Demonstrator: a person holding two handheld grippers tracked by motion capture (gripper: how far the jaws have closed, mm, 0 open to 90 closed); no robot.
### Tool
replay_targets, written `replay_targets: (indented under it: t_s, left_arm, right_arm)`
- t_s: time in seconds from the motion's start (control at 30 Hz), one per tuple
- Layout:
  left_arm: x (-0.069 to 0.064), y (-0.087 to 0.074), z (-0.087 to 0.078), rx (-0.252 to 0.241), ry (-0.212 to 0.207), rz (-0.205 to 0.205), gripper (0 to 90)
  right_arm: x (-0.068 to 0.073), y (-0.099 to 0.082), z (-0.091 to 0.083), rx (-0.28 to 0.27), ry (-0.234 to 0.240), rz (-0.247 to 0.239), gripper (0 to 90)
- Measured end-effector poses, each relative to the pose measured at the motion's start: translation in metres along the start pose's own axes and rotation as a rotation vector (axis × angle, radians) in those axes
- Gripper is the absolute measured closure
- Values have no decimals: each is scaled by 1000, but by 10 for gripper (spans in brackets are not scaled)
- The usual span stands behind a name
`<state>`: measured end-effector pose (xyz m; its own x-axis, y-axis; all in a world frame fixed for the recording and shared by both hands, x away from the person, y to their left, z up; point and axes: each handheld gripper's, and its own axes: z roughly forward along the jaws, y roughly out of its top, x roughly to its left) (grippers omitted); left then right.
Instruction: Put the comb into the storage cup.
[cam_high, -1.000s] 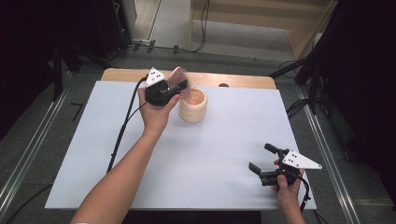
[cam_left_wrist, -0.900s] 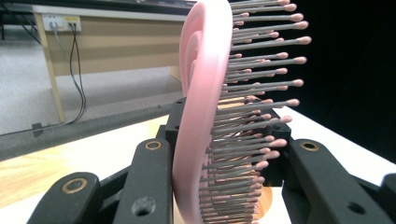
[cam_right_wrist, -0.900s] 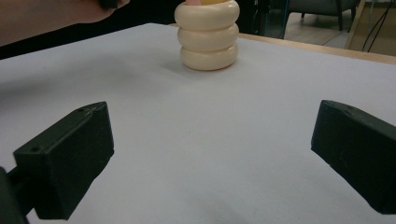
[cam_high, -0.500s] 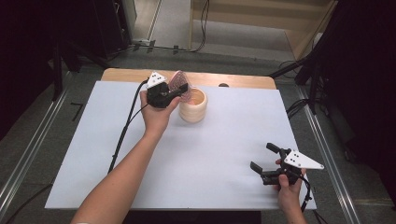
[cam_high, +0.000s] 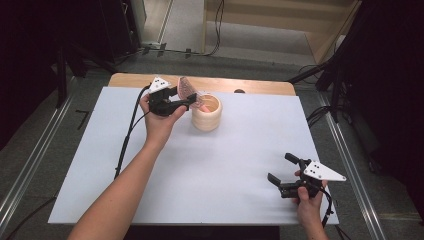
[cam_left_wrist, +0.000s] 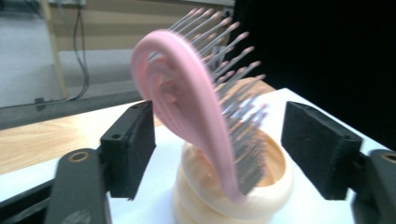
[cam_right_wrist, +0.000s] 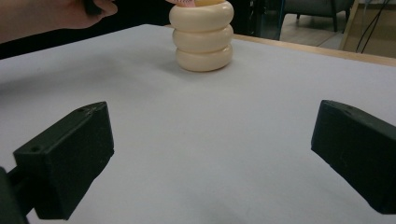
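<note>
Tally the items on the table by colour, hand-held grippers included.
Pink: 1, the hairbrush, standing in the holder.
Cream: 1, the ribbed holder.
Black: 2, the left gripper, whose jaws have just been opening and now stand clear either side of the hairbrush, and the right gripper, open over the white table.
Total: 4

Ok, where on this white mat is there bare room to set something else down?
The white mat lies bare between the ribbed cream cup and the right gripper, and along its left side beside the forearm. It is crowded at the far edge, where the left gripper and pink hairbrush meet the cup.
</note>
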<state>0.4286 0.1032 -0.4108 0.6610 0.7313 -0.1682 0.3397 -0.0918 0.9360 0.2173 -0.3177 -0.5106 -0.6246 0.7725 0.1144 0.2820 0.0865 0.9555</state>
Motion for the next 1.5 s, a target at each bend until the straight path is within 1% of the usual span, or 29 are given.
replay_targets:
  t_s: [0.07, 0.1, 0.23, 0.3, 0.33, 0.4, 0.43, 0.5, 0.6, 0.67, 0.73, 0.87, 0.93, 0.97, 1.03, 1.17, 1.5]
  left_arm:
    - [0, 1, -5, -8, -8, 2, 183]
    - [0, 1, -8, -15, -19, -3, 159]
    - [0, -3, -18, -34, -49, 7, 108]
    - [-2, -6, -23, -35, -46, 19, 75]
    - [-3, -7, -26, -42, -50, 23, 72]
    - [-3, -10, -30, -40, -53, 32, 65]
    - [-3, -11, -31, -33, -56, 36, 30]
    - [-4, -13, -35, -33, -50, 50, 0]
    - [-6, -17, -42, -33, -61, 67, 0]
    - [-6, -20, -46, -25, -74, 82, 0]
    - [-7, -24, -51, -32, -75, 86, 0]
    - [-9, -31, -59, -31, -88, 92, 0]
    - [-10, -34, -62, -29, -87, 97, 0]
    - [-11, -36, -63, -27, -93, 100, 0]
    - [-13, -40, -66, -20, -88, 117, 0]
    - [-16, -46, -72, -16, -94, 130, 0]
    - [-22, -56, -89, -22, -101, 149, 0]
  right_arm:
    - [0, 0, 0, 1, 1, -1, 0]
    - [0, 0, 0, 1, 1, -1, 0]
    - [0, 0, 0, 0, 1, 0, 0]
    - [0, 0, 0, 2, 1, 0, 0]
    - [0, 0, 0, 2, 2, 0, 0]
    - [0, 0, 1, 3, 1, 0, 0]
    - [0, 0, 1, 4, 1, 0, 0]
    - [0, 0, 1, 6, -1, 1, 0]
    - [0, 0, 1, 6, -1, 1, 0]
    - [0, 0, 1, 7, -1, 2, 0]
    - [0, 0, 1, 7, -1, 2, 0]
    - [0, 0, 2, 8, 0, 1, 0]
    - [0, 0, 2, 8, -1, -1, 0]
    - [0, 0, 2, 8, -1, 0, 0]
    - [0, -1, 2, 8, -1, -2, 0]
    - [0, -1, 2, 10, -2, -4, 0]
    - [1, -1, 2, 11, -4, -3, 0]
